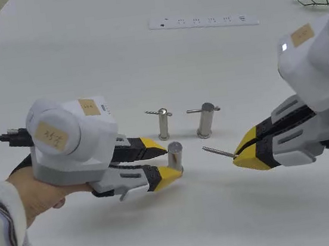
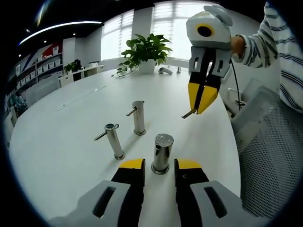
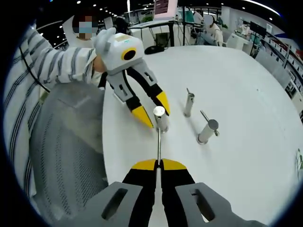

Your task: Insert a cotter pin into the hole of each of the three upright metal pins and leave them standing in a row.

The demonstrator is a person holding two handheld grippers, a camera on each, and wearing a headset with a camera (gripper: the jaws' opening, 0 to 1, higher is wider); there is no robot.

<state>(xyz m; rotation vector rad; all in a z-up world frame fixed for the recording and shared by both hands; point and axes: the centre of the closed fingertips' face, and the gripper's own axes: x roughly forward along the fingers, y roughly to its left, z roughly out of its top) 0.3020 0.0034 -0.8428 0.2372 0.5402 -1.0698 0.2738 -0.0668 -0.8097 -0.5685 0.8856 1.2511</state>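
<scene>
My left gripper [image 1: 172, 160] has its jaws open on both sides of the near metal pin [image 1: 174, 150], and my right gripper [image 1: 236, 156] pinches a cotter pin [image 1: 217, 151] tight just beside it

The left gripper [image 2: 159, 164] holds its fingers [image 2: 132, 166] spread either side of the bare metal pin [image 2: 162, 151] on the white bench [image 2: 61, 142]. Beyond stand the left pin [image 2: 113, 141] and the far pin [image 2: 138, 117], each already pinned. The right gripper [image 2: 202, 101] pinches a cotter pin [image 2: 188, 114].
</scene>
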